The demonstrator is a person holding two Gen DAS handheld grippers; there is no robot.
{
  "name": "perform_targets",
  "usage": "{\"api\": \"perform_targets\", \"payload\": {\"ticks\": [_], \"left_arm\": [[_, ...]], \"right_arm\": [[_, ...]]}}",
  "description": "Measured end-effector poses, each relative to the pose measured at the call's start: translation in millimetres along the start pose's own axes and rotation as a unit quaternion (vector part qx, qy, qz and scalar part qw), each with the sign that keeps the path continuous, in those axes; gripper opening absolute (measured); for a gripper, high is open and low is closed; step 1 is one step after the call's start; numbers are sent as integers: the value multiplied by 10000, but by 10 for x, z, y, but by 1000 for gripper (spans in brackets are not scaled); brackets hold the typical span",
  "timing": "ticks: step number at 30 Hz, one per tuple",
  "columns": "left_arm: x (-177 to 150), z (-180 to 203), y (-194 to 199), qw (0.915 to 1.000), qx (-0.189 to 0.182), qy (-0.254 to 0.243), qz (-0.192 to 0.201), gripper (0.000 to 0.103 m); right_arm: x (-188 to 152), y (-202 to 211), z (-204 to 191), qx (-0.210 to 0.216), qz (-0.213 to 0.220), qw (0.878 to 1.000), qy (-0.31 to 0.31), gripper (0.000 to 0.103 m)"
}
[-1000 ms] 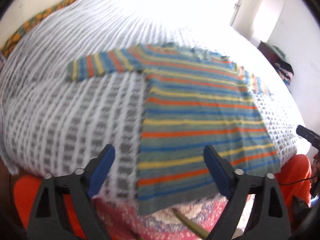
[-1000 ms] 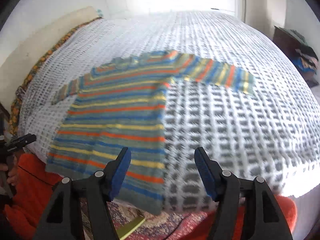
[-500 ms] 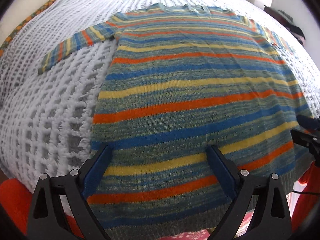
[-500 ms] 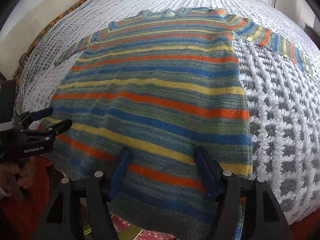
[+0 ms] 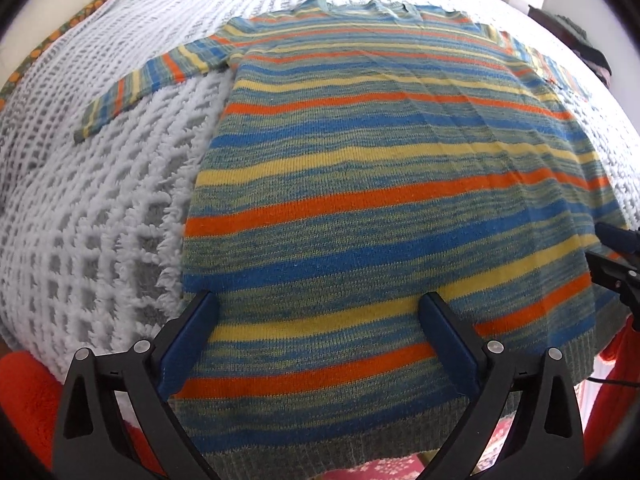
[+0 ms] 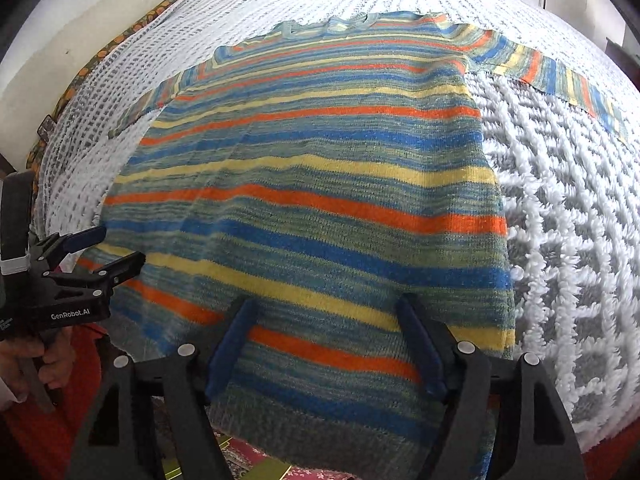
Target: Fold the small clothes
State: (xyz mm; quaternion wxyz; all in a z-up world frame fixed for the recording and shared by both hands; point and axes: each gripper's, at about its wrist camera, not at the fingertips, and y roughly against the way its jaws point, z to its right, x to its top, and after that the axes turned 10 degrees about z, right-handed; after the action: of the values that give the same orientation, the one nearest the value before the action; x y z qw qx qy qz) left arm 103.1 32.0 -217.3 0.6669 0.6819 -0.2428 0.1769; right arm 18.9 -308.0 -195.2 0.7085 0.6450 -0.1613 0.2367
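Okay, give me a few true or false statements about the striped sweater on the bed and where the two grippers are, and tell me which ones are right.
1. The striped sweater lies spread flat on the white blanket. True.
2. The left gripper is clamped shut on a sleeve. False: its jaws stand open over the sweater's lower part, near the hem, with nothing pinched.
3. The right gripper is open above the sweater's hem end. True; its jaws have just been opening.
4. Both sleeves are folded in across the chest. False: each sleeve stretches out sideways onto the blanket.
5. The sweater's neckline points toward the person. False: the hem is nearest, the neckline far.
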Motion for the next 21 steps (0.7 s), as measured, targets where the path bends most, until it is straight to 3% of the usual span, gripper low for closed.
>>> {"api": "perform_targets", "payload": {"ticks": [5, 8, 11, 15, 19, 21], "left_arm": [[-42, -52, 116, 9998, -130, 79, 100, 101], [-60, -145, 291, 9992, -90, 227, 307, 101], [-72, -269, 449, 9976, 19, 491, 498, 101], [-36, -393, 634, 9947, 228, 797, 608, 101], [105, -425, 931, 9919, 517, 699, 922, 101], [148, -438, 1062, 9899, 605, 613, 1129, 102]], "right_arm": [[29, 21, -70, -55, 72, 9999, 65, 79], [76, 240, -116, -293, 561, 9979, 126, 80], [134, 497, -154, -586, 1107, 9919, 214, 87], [184, 743, -208, -856, 1515, 9845, 224, 89], [220, 1009, -235, -794, 1895, 9785, 189, 90], [250, 1113, -235, -816, 2047, 9754, 91, 97]]}}
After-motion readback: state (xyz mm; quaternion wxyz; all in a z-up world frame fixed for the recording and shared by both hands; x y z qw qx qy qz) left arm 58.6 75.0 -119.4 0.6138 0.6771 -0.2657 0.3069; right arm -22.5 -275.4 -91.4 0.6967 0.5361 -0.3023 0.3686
